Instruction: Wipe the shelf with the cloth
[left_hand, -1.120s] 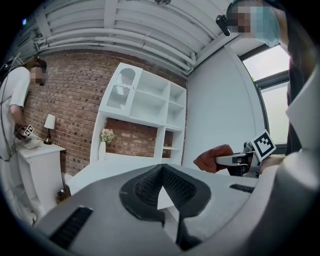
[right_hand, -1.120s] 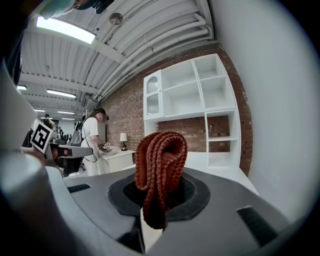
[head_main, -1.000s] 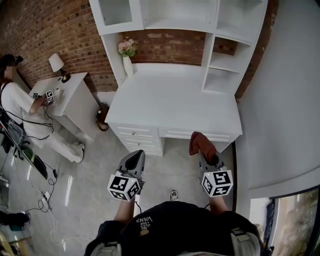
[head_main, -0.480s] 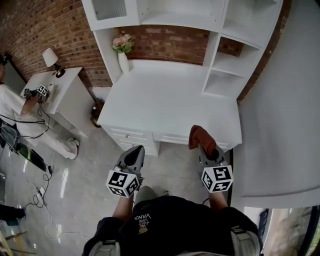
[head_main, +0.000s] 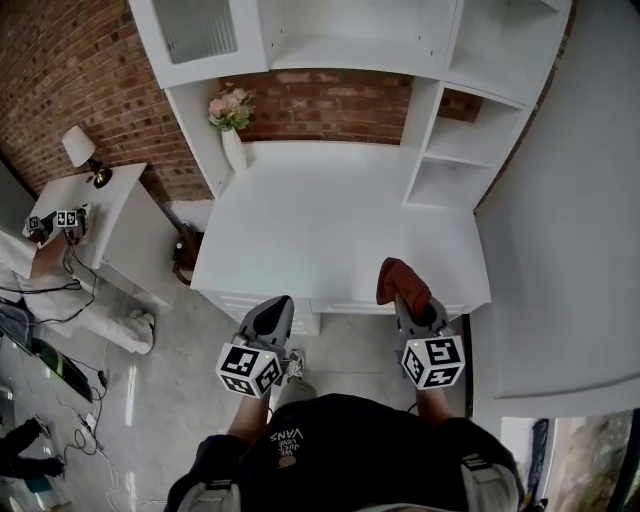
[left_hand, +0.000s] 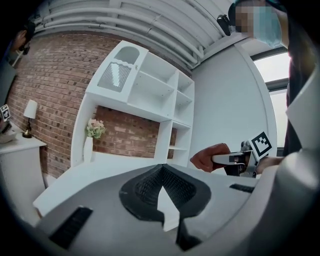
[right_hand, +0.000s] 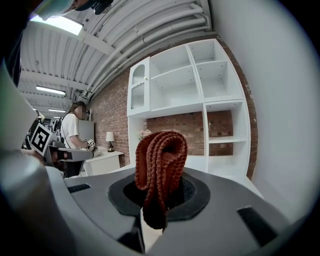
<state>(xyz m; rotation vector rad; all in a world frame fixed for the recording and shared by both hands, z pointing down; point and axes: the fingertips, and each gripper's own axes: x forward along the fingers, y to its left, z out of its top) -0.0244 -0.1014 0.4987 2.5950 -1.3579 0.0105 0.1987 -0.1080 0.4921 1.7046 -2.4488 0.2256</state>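
A white desk (head_main: 330, 215) with a shelf unit (head_main: 455, 150) on top stands against the brick wall. A folded rust-red knitted cloth (head_main: 398, 278) sticks up out of my right gripper (head_main: 411, 303), which is shut on it over the desk's front right edge. In the right gripper view the cloth (right_hand: 160, 162) fills the jaws, with the shelves (right_hand: 220, 107) behind it. My left gripper (head_main: 271, 316) is shut and empty at the desk's front left edge. Its pads (left_hand: 150, 186) meet at the tip, and the cloth (left_hand: 207, 157) shows off to the right.
A white vase of flowers (head_main: 230, 125) stands at the desk's back left corner. A small side table (head_main: 95, 215) with a lamp (head_main: 82, 152) is on the left, where another person's hand (head_main: 45, 228) holds grippers. A white wall (head_main: 570, 200) closes the right side.
I have stepped closer to the desk. Both grippers, earlier over the floor in front of the drawers, now reach its front edge; the cloth stays in the right gripper.
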